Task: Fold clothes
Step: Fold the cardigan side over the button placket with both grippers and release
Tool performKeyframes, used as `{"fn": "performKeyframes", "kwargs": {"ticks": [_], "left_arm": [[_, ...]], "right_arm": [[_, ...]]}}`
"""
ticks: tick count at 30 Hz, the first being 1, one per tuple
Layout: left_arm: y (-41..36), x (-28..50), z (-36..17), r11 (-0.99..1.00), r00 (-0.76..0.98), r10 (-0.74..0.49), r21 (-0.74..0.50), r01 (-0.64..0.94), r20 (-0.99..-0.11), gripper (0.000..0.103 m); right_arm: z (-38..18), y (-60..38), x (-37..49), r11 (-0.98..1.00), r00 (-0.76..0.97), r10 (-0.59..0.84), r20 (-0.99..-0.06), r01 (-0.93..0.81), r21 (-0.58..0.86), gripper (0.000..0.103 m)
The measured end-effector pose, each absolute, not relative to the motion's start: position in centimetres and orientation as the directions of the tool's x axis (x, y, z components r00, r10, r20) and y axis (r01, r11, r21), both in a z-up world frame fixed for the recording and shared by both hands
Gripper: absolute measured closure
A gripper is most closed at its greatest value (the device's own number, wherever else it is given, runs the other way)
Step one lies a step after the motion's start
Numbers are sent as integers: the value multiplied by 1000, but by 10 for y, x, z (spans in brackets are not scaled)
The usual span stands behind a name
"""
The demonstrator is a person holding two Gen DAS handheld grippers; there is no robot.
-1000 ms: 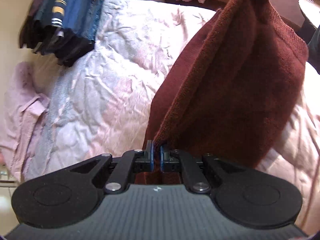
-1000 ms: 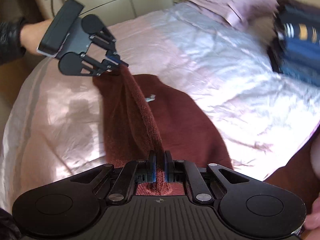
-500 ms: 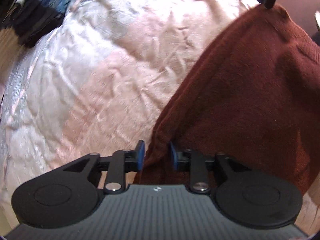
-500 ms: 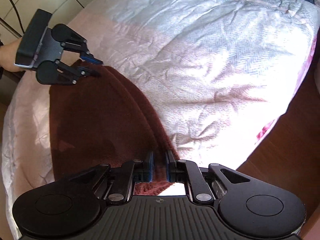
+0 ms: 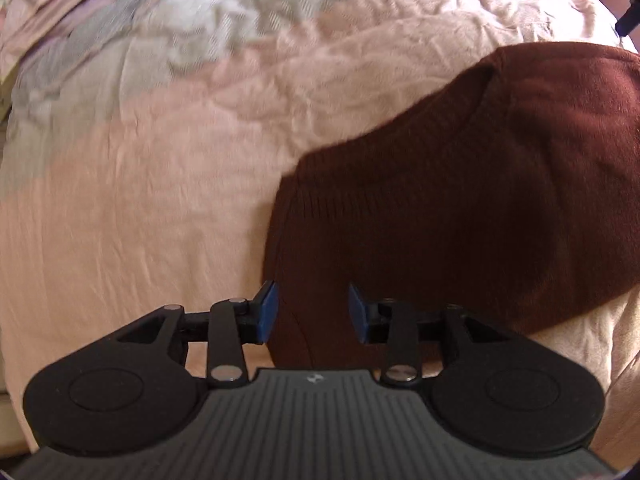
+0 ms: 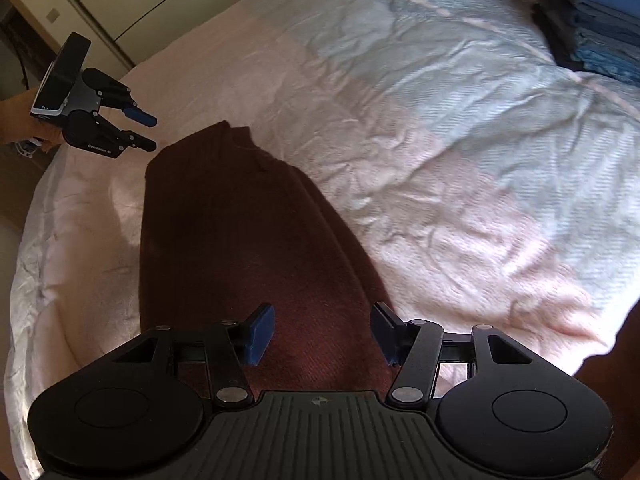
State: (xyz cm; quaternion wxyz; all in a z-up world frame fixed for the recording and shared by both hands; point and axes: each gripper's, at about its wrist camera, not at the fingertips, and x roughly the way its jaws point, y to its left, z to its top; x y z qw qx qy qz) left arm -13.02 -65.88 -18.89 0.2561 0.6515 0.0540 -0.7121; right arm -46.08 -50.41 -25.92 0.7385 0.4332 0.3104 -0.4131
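Both grippers, left (image 5: 313, 312) and right (image 6: 323, 335), jaws opening, seemingly empty.

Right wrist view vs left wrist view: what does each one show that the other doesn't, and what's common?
Only the right wrist view: the left gripper from outside, jaws opening, nothing between them, apart from the garment; a stack of folded dark clothes at the far corner of the bed; cupboard doors behind.

Only the left wrist view: the garment's ribbed edge close up.

Both: the dark red knit garment lying flat on the pink and pale blue bedspread; the right gripper has jaws opening over the cloth, pads not pressing it.
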Motion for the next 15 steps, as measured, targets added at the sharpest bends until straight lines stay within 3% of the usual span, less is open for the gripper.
{"fn": "performKeyframes", "kwargs": {"ticks": [9,12,15], "left_arm": [[-657,-94,-266,-803,-105,-282,175,570,-954,65],[-662,-83,-271,-771,-143,-284,137,622,-948,59],[-660,-78,-257,-759,-138,-301,150,634,-944,61]], "right_arm": [[-302,-536,-429,292,462,-299,-835,877,381,46],[-320,-541,-430,283,437,-276,-856,888,362,46],[-317,-537,-431,272,372,-276,-886,915,299,46]]}}
